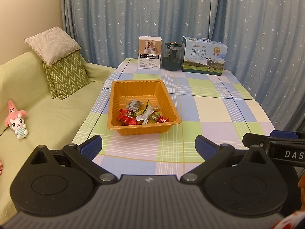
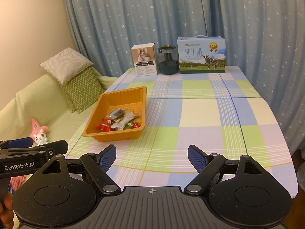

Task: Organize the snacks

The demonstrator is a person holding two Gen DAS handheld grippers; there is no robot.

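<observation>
An orange plastic tray (image 1: 140, 87) (image 2: 112, 97) stands on the left part of the checked tablecloth. Several wrapped snacks (image 1: 141, 115) (image 2: 119, 123) lie heaped at its near end: red, dark, green and white wrappers. My left gripper (image 1: 148, 147) hangs open over the near table edge, just in front of the tray, with nothing between its blue pads. My right gripper (image 2: 152, 157) is open too, to the right of the tray and nearer than it, holding nothing. Each gripper shows at the edge of the other's view.
At the table's far edge stand a white carton (image 1: 150, 52) (image 2: 144, 61), a dark green glass jar (image 1: 172, 56) (image 2: 168, 60) and a blue milk box (image 1: 205, 56) (image 2: 201, 55). A green sofa (image 1: 47, 114) with cushions and plush toys (image 1: 17, 120) lies left. Starred curtains hang behind.
</observation>
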